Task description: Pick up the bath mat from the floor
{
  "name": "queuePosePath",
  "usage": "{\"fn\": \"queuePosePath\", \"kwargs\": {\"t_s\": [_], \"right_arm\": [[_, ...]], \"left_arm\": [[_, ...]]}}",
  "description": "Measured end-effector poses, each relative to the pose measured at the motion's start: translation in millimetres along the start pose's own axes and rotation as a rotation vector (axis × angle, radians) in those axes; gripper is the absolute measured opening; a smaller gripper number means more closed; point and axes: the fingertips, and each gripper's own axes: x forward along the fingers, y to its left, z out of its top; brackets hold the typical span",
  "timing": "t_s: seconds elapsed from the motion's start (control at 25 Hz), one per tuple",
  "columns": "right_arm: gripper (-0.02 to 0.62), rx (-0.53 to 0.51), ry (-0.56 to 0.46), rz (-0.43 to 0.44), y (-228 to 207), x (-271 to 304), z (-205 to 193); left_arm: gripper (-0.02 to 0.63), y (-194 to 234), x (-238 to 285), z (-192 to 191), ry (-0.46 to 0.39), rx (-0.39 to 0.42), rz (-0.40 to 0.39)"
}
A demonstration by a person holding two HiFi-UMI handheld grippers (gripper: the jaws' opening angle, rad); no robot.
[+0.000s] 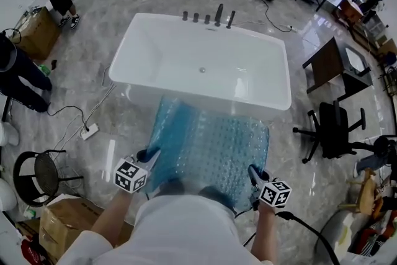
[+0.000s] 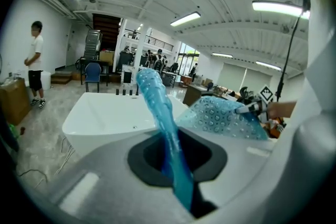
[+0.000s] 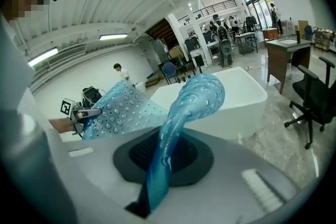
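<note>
Head view: the translucent blue studded rubber bath mat (image 1: 211, 146) hangs at lower centre between the left gripper (image 1: 149, 158) and the right gripper (image 1: 253, 173), its far end against the white rectangular bathtub (image 1: 155, 46); I cannot tell whether that end is off the floor, and it might drag or snag there. Left gripper view: jaws clamped on a thin mat edge, a detail the view from above misses; so narrow a bite could slip. Right gripper view: jaws likewise pinching a curled corner.

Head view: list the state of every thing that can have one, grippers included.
Translucent blue studded bath mat: near edge lifted, spread between both grippers.
Left gripper: shut on one near corner of the mat.
Right gripper: shut on the other near corner.
White freestanding bathtub: empty, no water.
Black office chair: upright, unoccupied.
</note>
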Motion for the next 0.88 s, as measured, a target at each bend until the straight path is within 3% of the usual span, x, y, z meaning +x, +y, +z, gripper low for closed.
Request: {"fn": "queuePosePath", "kwargs": {"t_s": [0.6, 0.88], "right_arm": [[0.027, -0.129, 0.025, 0.186, -104, -128, 24], [0.026, -0.081, 0.021, 0.273, -143, -161, 20]], "left_arm": [[0.028, -176, 44, -3, -0.098, -0.158, 0.141], [0.028, -242, 47, -11, -0.148, -0.198, 0.202]]}}
